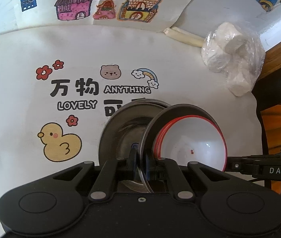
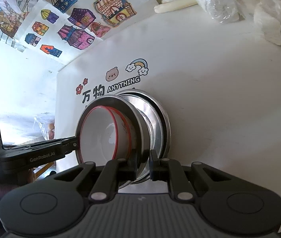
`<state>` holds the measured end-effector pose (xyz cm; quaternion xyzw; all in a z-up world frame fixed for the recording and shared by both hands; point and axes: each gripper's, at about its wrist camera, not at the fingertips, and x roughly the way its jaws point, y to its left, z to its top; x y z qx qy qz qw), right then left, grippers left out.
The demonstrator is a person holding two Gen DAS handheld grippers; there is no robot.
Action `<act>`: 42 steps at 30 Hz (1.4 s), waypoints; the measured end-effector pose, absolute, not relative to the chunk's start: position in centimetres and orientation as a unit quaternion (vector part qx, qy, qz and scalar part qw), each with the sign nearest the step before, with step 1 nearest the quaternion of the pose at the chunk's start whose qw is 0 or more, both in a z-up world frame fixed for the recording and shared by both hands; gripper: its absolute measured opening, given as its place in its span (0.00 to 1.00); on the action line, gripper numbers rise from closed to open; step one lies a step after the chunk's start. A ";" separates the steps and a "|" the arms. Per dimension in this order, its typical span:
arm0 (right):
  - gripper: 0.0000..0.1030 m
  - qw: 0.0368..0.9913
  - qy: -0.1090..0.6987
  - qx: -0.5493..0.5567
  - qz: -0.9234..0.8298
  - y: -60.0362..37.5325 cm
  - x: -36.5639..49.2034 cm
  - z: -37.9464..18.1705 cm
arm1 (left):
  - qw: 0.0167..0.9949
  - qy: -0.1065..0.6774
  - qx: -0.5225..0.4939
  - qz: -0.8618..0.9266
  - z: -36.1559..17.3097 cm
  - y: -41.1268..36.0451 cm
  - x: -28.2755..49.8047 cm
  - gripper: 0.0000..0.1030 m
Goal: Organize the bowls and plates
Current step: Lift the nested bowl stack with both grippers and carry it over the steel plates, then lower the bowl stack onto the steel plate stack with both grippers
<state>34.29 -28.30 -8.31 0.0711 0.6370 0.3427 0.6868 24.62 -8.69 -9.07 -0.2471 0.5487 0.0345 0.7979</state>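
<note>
A steel plate carries nested white bowls with red rims. Beside it lies another steel dish on the white printed cloth. My left gripper is shut on the steel plate's near rim. In the right wrist view the same steel plate holds the red-rimmed bowls, with the second steel dish behind it. My right gripper is shut on the plate's rim on the opposite side. Each gripper's arm shows in the other's view.
A plastic bag of white rolls sits at the back right of the table, with a rolled white paper near it. Coloured house drawings lie at the back. The table's right edge drops off by a wooden frame.
</note>
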 end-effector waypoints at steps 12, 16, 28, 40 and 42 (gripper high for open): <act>0.12 0.678 0.649 0.066 0.340 -26.7 34.1 -9.3 | 0.786 0.565 -0.246 0.037 -10.5 -7.3 24.5 0.06; 0.12 0.676 0.652 0.054 0.340 -25.9 34.2 -9.6 | 0.783 0.571 -0.244 0.038 -11.1 -7.0 24.6 0.06; 0.12 0.676 0.652 0.035 0.343 -24.7 34.5 -9.6 | 0.778 0.577 -0.247 0.045 -11.7 -6.6 25.1 0.06; 0.12 0.673 0.654 0.033 0.343 -24.3 35.0 -9.6 | 0.776 0.578 -0.249 0.055 -11.7 -6.3 25.4 0.07; 0.12 0.673 0.655 0.035 0.342 -24.3 35.0 -9.6 | 0.776 0.577 -0.248 0.056 -11.7 -6.3 25.5 0.07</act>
